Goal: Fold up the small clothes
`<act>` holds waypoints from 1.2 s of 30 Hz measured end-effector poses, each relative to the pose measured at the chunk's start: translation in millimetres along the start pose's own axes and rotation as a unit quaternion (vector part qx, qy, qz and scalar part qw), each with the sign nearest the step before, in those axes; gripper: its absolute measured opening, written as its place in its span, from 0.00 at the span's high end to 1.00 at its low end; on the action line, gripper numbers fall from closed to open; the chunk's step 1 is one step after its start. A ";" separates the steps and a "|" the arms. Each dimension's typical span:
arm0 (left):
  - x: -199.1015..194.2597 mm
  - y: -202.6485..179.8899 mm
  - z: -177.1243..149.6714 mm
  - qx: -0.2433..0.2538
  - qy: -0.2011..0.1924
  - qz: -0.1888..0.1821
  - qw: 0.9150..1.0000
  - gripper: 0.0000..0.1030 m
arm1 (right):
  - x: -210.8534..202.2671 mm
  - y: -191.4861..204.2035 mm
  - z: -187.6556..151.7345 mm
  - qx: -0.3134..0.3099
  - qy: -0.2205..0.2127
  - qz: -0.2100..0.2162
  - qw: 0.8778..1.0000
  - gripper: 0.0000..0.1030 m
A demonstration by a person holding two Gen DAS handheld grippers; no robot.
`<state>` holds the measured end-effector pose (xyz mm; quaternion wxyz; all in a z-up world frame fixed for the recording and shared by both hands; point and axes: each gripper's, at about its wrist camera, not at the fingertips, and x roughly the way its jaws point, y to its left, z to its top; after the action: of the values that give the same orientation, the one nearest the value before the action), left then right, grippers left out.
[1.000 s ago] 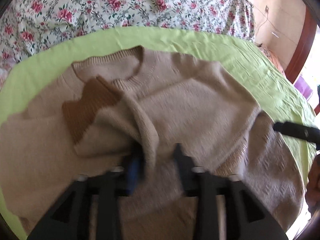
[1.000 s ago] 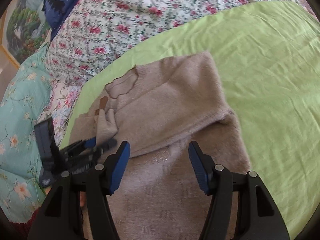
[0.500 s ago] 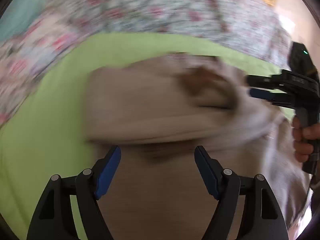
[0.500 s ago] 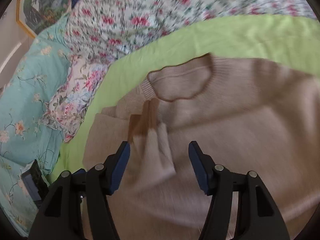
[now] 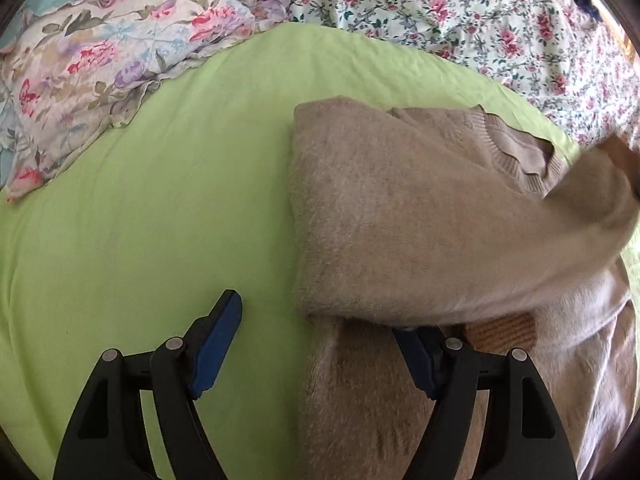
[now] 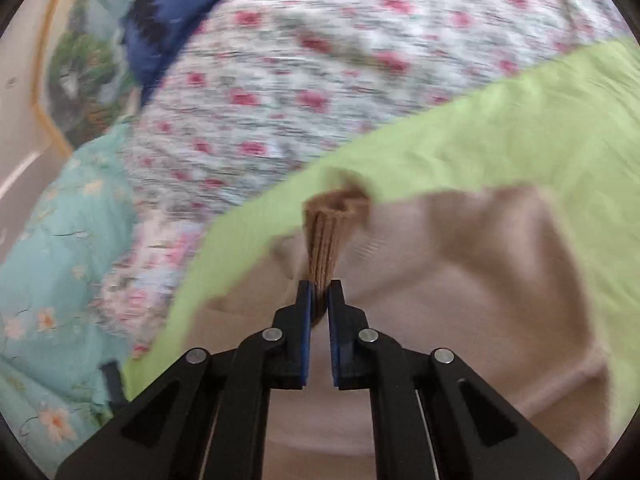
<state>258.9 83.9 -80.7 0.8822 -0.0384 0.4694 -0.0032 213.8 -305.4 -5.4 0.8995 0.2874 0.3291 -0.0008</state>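
A beige knit sweater (image 5: 400, 208) lies on the green sheet (image 5: 180, 200), its left side folded over and its ribbed neckline (image 5: 516, 152) at the upper right. My left gripper (image 5: 316, 316) is open at the sweater's left edge. One finger hangs over the bare sheet, and the other finger's tip is tucked under the fold beside a brown cuff (image 5: 502, 330). A sleeve (image 5: 580, 200) is raised toward the right, blurred. In the right wrist view my right gripper (image 6: 319, 288) is closing, its pads pinching a brown ribbed sleeve cuff (image 6: 328, 236) above the sweater (image 6: 480, 280).
A floral pillow (image 5: 100, 64) lies at the far left of the sheet and a rose-print quilt (image 5: 440, 4) runs along the back. A turquoise cover (image 6: 52, 260), blue fabric (image 6: 172, 4) and a framed picture (image 6: 80, 68) lie beyond. Bare green sheet (image 6: 520, 128) borders the sweater.
My left gripper let go of the sleeve, opened and swung to the sweater's left edge. My right gripper moved over the brown cuff, closed on it and lifted it.
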 end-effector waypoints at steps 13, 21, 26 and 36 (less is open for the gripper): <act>-16.3 12.6 0.0 -0.072 -0.040 0.018 0.996 0.29 | -22.6 -31.7 -21.3 0.011 -0.008 -0.032 0.999 0.92; -8.7 21.5 -5.9 -0.094 -0.024 -0.010 0.995 0.29 | -22.2 -43.3 -44.1 -0.009 0.009 -0.089 0.996 0.93; -4.9 15.3 -8.0 -0.071 -0.017 -0.006 0.997 0.28 | -19.2 -53.6 -49.3 0.005 0.034 -0.115 0.993 0.93; -2.3 16.3 -9.9 -0.068 -0.015 0.003 0.998 0.28 | -59.6 -30.5 -28.4 -0.005 -0.032 -0.115 0.993 0.85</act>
<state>249.0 99.6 -85.4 0.8844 -0.0964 0.4556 0.0321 144.5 -327.3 -3.3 0.9049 0.2431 0.3309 -0.1124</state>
